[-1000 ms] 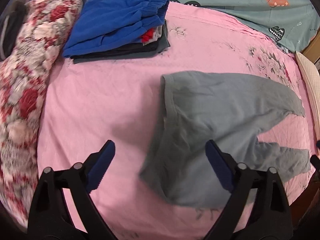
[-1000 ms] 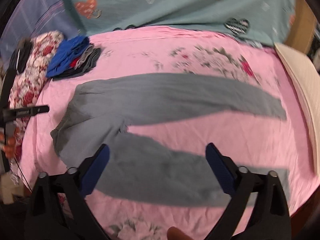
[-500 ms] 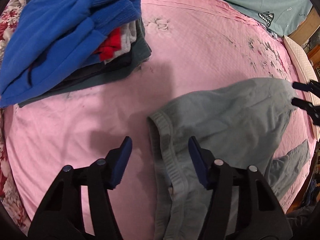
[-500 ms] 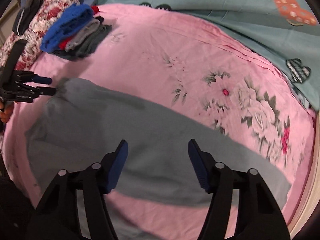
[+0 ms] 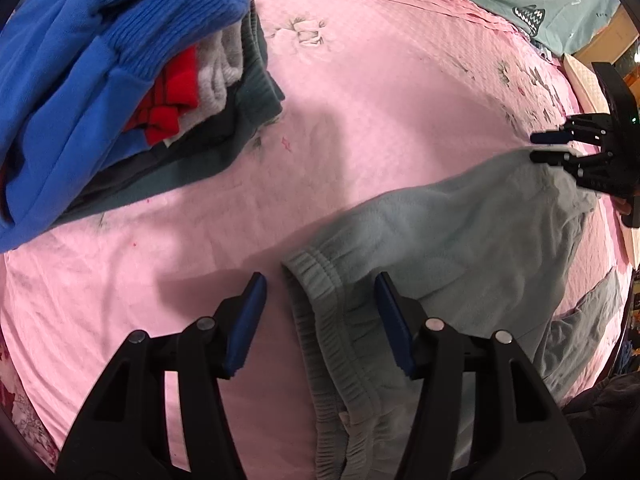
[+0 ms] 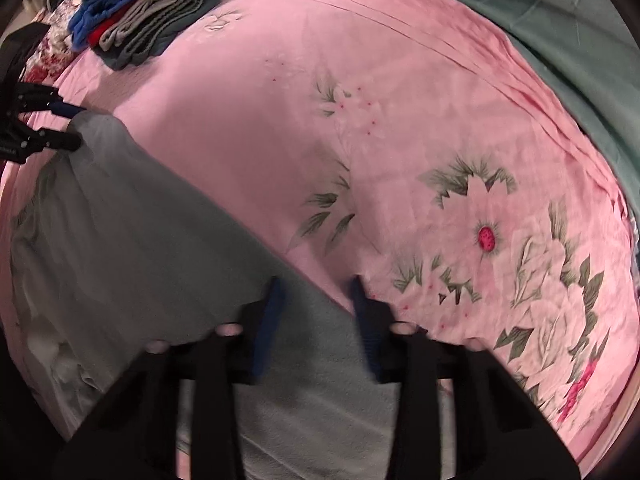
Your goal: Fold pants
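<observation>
Left gripper: jaws closing, straddling waistband of grey pants, pads not yet pressing.
Right gripper: jaws closing over pant leg edge, gap remains; stack of folded clothes at 11 o'clock.

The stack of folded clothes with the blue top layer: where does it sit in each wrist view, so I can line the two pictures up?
Left wrist view: the stack of folded clothes fills the upper left, close up, on the pink bedspread.
Right wrist view: the same stack is small, at the far upper left corner.
Shared landmark: the grey pants, lower middle to right in the left view, lower left in the right view.
</observation>
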Tool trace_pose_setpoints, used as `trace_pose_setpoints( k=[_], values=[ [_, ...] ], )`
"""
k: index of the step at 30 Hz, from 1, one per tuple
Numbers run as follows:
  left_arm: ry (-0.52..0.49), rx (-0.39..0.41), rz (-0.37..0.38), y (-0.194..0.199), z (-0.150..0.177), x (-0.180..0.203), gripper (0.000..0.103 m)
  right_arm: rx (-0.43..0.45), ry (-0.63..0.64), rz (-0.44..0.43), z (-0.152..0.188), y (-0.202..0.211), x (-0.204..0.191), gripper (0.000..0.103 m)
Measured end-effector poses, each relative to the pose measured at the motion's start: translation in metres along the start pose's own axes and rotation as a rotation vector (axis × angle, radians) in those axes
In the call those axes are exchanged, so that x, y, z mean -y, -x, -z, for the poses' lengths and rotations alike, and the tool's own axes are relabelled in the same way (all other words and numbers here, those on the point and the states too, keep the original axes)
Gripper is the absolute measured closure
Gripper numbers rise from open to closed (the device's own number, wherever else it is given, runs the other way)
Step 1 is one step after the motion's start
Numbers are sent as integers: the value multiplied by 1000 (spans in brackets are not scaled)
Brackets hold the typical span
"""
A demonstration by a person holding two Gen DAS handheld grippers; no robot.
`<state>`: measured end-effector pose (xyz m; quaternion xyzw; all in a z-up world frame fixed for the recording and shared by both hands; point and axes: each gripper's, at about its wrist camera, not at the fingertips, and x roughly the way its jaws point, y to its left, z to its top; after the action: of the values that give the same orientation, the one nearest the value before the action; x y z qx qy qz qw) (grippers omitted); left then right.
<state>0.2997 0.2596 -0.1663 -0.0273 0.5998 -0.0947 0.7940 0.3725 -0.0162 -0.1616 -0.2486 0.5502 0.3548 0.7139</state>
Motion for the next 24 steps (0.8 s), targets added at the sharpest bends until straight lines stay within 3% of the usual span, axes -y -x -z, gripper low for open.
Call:
trace_pose_setpoints(
  k=[3,8,14,19,24],
  values=[
    [-26,-6,22,0,-2,3,82,0,42,24,4,4,-15,101],
    [-45,19,16,8,-3,10,83,68,-17,22,20,37,-29,102],
    [-86,104,30,47,8,19,83,140,-21,41,51,104,-62,102],
    [-204,192,50,98,44,35,83,167,31,15,96,157,-115,102],
    [-255,214,96,125,97,34,83,119,88,-48,142,161,-178,102]
  ],
)
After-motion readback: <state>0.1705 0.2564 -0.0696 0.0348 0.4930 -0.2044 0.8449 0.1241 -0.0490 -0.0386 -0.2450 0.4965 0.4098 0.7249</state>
